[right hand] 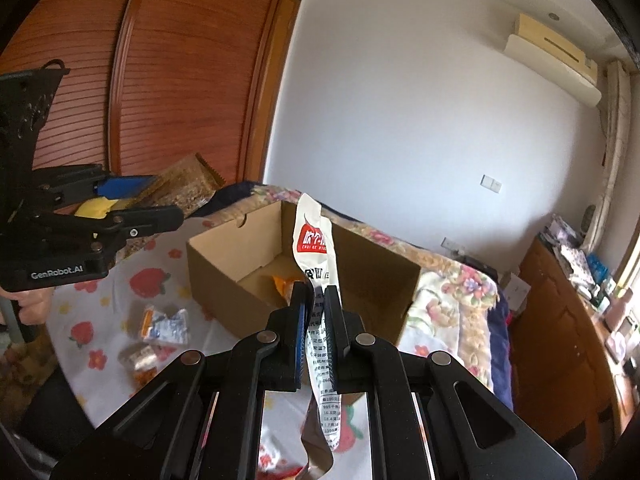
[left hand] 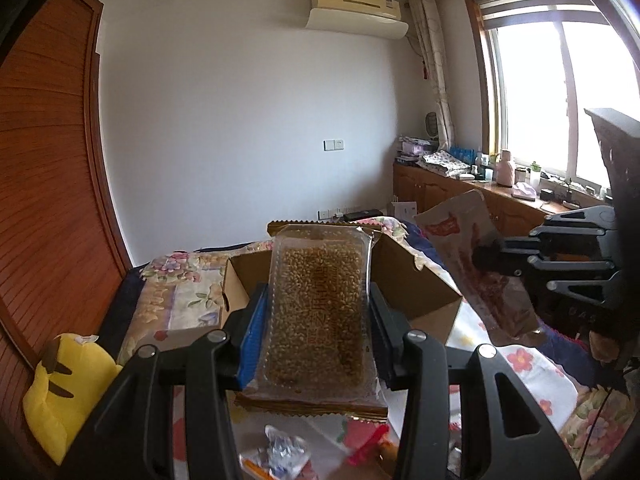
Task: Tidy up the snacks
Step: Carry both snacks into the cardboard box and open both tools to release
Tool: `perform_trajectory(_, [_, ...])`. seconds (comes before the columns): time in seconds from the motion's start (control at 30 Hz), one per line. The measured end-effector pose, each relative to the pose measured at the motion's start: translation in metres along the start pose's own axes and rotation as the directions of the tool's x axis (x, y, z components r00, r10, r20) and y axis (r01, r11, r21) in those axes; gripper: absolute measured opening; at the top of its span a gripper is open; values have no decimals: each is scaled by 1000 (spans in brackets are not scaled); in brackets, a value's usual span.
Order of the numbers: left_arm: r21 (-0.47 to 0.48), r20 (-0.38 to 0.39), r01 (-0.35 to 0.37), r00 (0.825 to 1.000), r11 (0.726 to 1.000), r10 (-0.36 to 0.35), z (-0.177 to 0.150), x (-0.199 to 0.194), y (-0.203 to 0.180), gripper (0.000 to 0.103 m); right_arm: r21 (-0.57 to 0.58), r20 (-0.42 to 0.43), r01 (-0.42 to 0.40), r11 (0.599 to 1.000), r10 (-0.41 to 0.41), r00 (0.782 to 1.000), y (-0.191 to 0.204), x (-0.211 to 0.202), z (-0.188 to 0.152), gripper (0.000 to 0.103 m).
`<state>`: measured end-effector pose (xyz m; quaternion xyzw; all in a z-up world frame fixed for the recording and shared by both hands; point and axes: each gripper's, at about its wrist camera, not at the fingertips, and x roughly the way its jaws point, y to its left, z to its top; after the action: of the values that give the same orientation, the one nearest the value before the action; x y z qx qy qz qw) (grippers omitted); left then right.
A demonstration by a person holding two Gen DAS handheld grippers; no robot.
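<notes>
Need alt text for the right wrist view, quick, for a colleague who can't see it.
The right gripper pinches a white snack pouch upright above an open cardboard box on a floral bedspread. At left, the left gripper holds a packet of grain bars.

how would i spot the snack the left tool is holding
Find the open cardboard box on the flowered bed. In front of it the left tool grips a clear tray pack of golden puffed grain, unlike the flat white pouch in the right tool.
</notes>
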<state>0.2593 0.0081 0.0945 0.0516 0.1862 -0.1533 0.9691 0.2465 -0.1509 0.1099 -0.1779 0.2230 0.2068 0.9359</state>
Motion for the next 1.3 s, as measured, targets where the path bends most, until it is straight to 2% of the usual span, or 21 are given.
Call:
perform_trajectory(0.23, [-29, -12, -11, 1000, 1000, 11, 1, 40, 21, 45, 0, 7, -6, 1000, 6, 1000, -14, 39, 19, 6])
perform_trajectory(0.47, [-63, -55, -12, 998, 998, 8, -1, 85, 38, 45, 26, 53, -23, 999, 21, 998, -26, 79, 39, 6])
perform_trajectory(0.7, [-79, -81, -15, 997, 997, 9, -5, 121, 44, 45, 68, 81, -15, 998, 10, 997, -36, 111, 34, 6])
perform_trajectory(1.03, [-80, -153, -3, 988, 997, -10, -23, 155, 34, 47, 113, -48, -19, 993, 24, 999, -49, 160, 9, 6])
perform_trajectory(1.13, [-78, -186, 3, 982, 997, -18, -28, 161, 29, 51, 114, -77, -11, 993, 19, 997, -49, 166, 3, 6])
perform_trajectory(1.3, [-66, -187, 1, 982, 998, -14, -30, 157, 21, 59, 145, -131, -16, 989, 35, 991, -53, 176, -9, 8])
